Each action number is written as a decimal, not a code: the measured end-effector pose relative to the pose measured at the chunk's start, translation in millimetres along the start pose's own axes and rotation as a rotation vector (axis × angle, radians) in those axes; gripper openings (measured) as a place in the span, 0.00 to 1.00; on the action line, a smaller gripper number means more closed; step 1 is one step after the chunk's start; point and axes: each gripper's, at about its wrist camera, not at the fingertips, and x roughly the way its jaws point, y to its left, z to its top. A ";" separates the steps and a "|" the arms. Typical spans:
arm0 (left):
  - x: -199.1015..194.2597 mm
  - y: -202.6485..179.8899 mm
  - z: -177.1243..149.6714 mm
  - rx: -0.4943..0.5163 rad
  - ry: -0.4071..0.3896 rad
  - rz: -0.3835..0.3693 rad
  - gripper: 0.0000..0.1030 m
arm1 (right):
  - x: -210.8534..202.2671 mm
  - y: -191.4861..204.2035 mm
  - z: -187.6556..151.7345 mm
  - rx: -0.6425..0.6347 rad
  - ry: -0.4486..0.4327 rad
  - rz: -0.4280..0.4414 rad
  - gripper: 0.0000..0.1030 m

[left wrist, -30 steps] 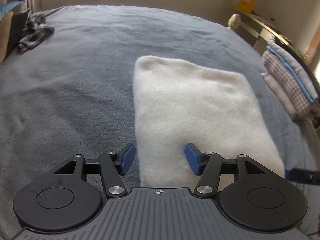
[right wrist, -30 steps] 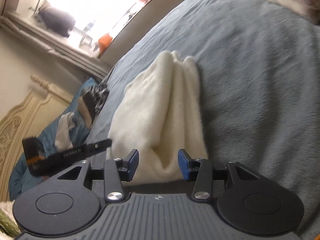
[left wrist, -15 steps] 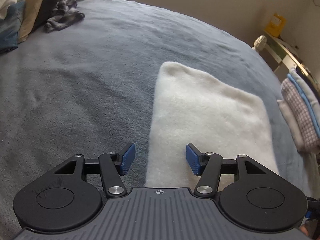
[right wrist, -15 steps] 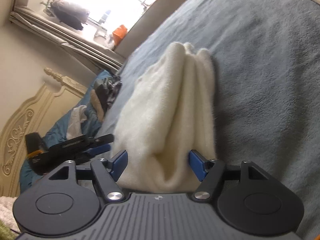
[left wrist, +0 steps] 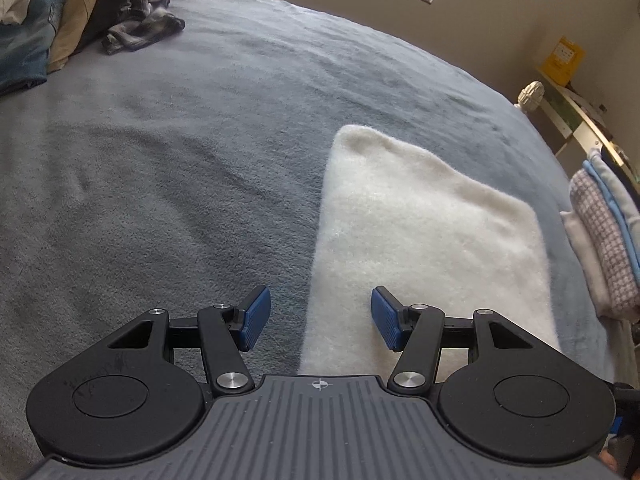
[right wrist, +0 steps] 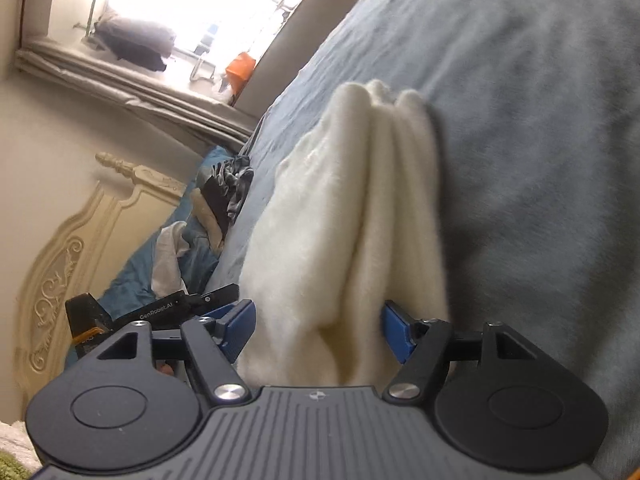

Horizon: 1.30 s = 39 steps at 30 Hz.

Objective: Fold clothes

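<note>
2 grippers frame 1 cream garment. Left gripper [left wrist: 318, 320]: fingers spread wide, nothing between them, hovering over the near left edge of the cream garment [left wrist: 420, 240], which lies as a flat folded rectangle on the grey blanket [left wrist: 180, 160]. Right gripper [right wrist: 316, 328]: fingers also wide apart, straddling the garment's layered side [right wrist: 344, 232] without pressing it; 3 rounded folds show at its far end, so the piece is already doubled over several times.

Judged step: either a further fold or a lift of the finished bundle toward the stack; the views fit both. In either case, each gripper should take all layers together at matching near corners, closing fully before rising, so that the inner layers do not slide out and the edges stay square.

Farther off: 1 stack of folded clothes [left wrist: 600, 240] at the right edge of the bed, holding at least 3 pieces (1 checked, 1 blue, 1 pale). At the far left, 1 crumpled dark garment [left wrist: 140, 28] beside 1 heap of loose clothes [left wrist: 36, 32], count unclear.
</note>
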 end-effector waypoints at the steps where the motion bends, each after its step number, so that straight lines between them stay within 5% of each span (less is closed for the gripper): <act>1: 0.1 0.0 0.0 0.001 -0.002 0.001 0.54 | 2.0 0.1 2.3 -0.009 0.009 -0.015 0.68; 4: 0.5 0.0 0.0 0.008 -0.010 0.005 0.54 | 6.5 0.5 7.2 -0.010 0.024 -0.037 0.64; 9: 3.0 1.8 0.6 -0.006 0.005 -0.018 0.54 | 7.2 21.5 7.8 -0.132 0.005 -0.108 0.35; 12: 3.4 2.4 2.1 -0.013 0.025 -0.054 0.53 | 0.6 32.0 7.6 -0.175 -0.032 -0.098 0.28; 18: 3.8 -13.3 -4.7 0.065 0.050 -0.137 0.52 | -14.8 33.0 13.1 -0.188 -0.072 -0.080 0.25; 39: 5.7 -25.8 -15.6 0.173 0.068 -0.162 0.55 | -15.1 -2.9 5.2 -0.115 -0.064 -0.085 0.22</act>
